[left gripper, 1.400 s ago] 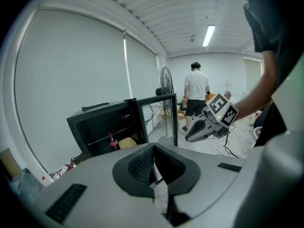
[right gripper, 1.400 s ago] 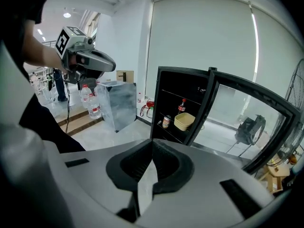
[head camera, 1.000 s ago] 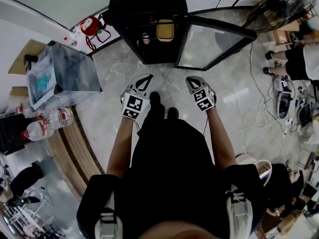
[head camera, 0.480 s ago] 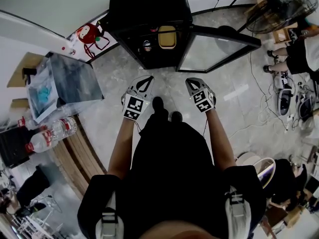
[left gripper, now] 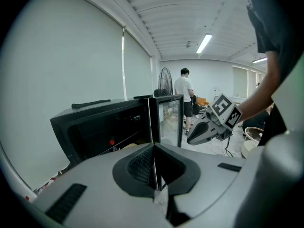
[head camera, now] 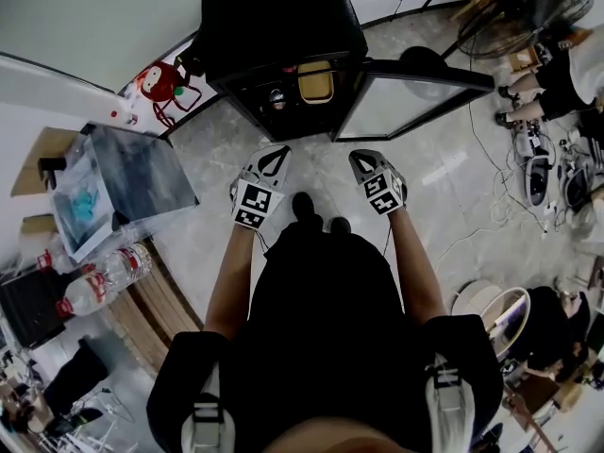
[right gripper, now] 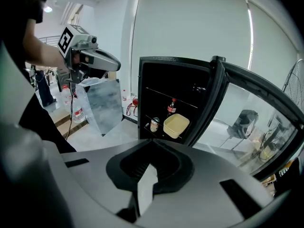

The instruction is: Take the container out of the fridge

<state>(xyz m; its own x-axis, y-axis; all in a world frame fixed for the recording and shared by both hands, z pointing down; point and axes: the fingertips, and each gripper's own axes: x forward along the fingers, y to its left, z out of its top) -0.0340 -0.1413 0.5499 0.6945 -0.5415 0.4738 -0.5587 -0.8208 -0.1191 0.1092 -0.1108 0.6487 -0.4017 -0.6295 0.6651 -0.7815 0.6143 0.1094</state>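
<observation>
Now the yellow container [right gripper: 176, 125] sits in the fridge [right gripper: 176, 66]; left gripper [head camera: 278, 149], right gripper [head camera: 358, 157] fingers together.

The container [head camera: 314, 81] sits in the fridge [head camera: 274, 17], right of a can [head camera: 276, 99], door [head camera: 401, 102] open rightward.

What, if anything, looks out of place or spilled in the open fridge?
Nothing stands out. The yellow container sits upright in the fridge beside a can, a bottle stands upright higher up, the glass door hangs open, and nothing looks spilled.
</observation>
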